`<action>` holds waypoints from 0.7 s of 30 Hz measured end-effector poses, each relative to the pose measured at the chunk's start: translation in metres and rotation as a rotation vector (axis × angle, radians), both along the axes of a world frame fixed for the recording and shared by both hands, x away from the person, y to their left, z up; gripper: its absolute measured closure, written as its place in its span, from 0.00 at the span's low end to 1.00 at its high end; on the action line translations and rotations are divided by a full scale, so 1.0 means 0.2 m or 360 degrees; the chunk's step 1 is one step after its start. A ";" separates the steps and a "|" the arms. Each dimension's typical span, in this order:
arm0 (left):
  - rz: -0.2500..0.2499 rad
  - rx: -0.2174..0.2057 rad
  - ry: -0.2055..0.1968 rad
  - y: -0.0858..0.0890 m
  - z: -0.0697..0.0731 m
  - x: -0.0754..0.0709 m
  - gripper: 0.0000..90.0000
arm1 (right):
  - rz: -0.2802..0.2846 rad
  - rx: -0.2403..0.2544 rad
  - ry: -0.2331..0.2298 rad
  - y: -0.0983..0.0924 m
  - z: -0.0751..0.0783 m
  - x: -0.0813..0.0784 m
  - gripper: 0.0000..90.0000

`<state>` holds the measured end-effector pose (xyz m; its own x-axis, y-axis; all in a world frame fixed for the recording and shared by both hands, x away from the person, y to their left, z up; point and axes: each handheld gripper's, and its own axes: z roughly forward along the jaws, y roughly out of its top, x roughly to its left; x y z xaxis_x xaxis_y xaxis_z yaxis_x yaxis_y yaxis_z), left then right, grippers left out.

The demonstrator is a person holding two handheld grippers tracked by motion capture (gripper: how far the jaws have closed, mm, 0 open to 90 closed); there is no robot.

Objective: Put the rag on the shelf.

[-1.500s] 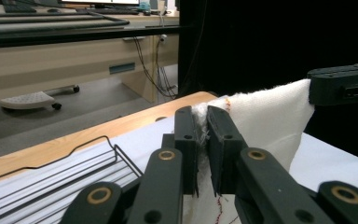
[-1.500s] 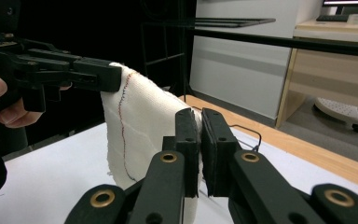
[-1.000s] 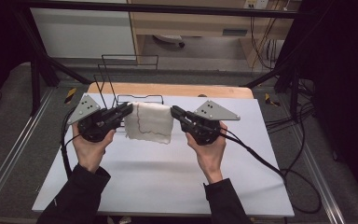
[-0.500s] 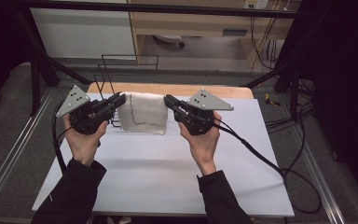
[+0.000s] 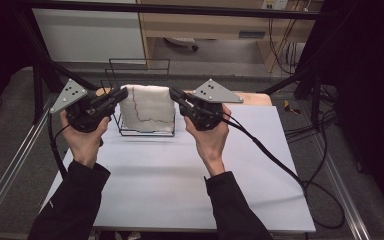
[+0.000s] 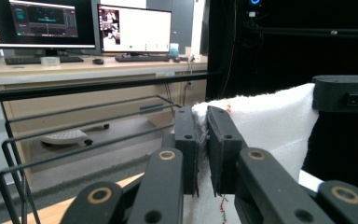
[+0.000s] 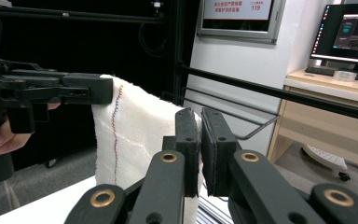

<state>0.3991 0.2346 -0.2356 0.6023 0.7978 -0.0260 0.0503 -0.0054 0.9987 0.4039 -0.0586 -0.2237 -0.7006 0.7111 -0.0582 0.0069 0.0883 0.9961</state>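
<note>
A white towel (image 5: 147,107) with a thin coloured stitch line hangs folded between my two grippers, lifted above the far part of the white table (image 5: 180,180). My left gripper (image 5: 121,94) is shut on its upper left corner, and my right gripper (image 5: 174,95) is shut on its upper right corner. In the left gripper view the towel (image 6: 270,116) edge is pinched between the two jaws (image 6: 203,140). In the right gripper view the towel (image 7: 135,135) corner sits between the jaws (image 7: 200,140), with the other gripper (image 7: 60,91) holding the far corner.
A black wire rack (image 5: 130,127) stands on the table right behind and under the hanging towel. Black frame bars (image 5: 180,10) surround the table. A wooden desk with monitors (image 6: 74,28) stands beyond. Cables (image 5: 280,160) trail across the table's right side.
Both grippers have risen and moved toward the far edge, carrying the towel up off the table so that it now hangs in front of the wire rack.
</note>
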 end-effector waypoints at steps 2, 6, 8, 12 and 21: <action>0.0009 -0.0008 -0.0009 0.01 0.01 0.01 0.92 | 0.0001 0.0001 -0.0005 0.01 0.01 0.01 0.96; 0.0031 -0.0015 -0.0021 0.03 0.03 0.02 0.92 | 0.0006 0.0002 -0.0009 0.03 0.03 0.03 0.96; 0.0027 -0.0025 -0.0020 0.04 0.04 0.03 0.92 | 0.0009 0.0009 -0.0016 0.05 0.04 0.05 0.96; 0.0047 -0.0033 -0.0041 0.06 0.08 0.05 0.92 | 0.0013 0.0015 -0.0025 0.07 0.06 0.07 0.96; 0.0057 -0.0071 -0.0056 0.09 0.13 0.10 0.92 | 0.0008 0.0029 -0.0048 0.11 0.13 0.12 0.96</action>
<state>0.4184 0.2525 -0.2100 0.5745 0.8174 -0.0412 0.0145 0.0402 0.9991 0.4274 -0.0372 -0.1972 -0.7021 0.7090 -0.0665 -0.0236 0.0701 0.9973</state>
